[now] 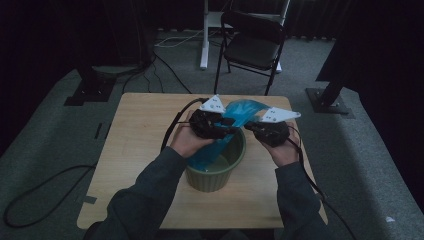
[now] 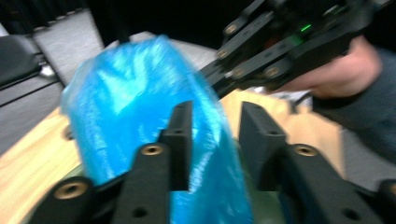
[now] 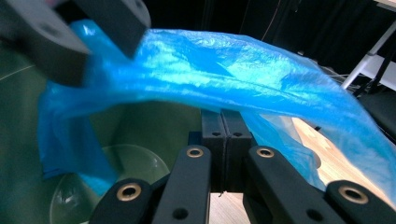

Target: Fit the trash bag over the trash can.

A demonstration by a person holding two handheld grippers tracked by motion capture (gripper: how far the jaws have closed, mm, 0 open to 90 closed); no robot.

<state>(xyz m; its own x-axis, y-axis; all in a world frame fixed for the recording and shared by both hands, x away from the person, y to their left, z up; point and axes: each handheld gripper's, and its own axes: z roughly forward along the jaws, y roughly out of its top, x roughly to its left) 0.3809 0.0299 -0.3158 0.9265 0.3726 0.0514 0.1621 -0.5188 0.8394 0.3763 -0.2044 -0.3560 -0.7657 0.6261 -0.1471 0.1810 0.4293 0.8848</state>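
A thin, crinkled blue plastic bag [image 1: 235, 117] is stretched over a green ribbed pot [image 1: 216, 172] near the middle of a pale wooden table [image 1: 135, 145]; part of the bag hangs down inside the pot and the rest rises above its far rim. There is one bag, one pot, and two grippers, one in each of the person's hands. The left gripper [image 1: 220, 125] sits over the pot's left rim with its jaws spread; in the left gripper view the bag [image 2: 140, 116] billows between and beyond them, and the pads do not press on it. The right gripper [image 1: 252, 127] is at the pot's right rim; in the right gripper view its jaws are pressed flat together, with the bag's film [image 3: 224, 79] arching just above their tips, though whether an edge is pinched there cannot be told. That view looks down into the pot [image 3: 135, 140], showing its smooth green inside and round bottom, which the high view shows less clearly. The high view alone gives the surroundings: a black folding chair [image 1: 252, 45] beyond the table and grey floor around it.
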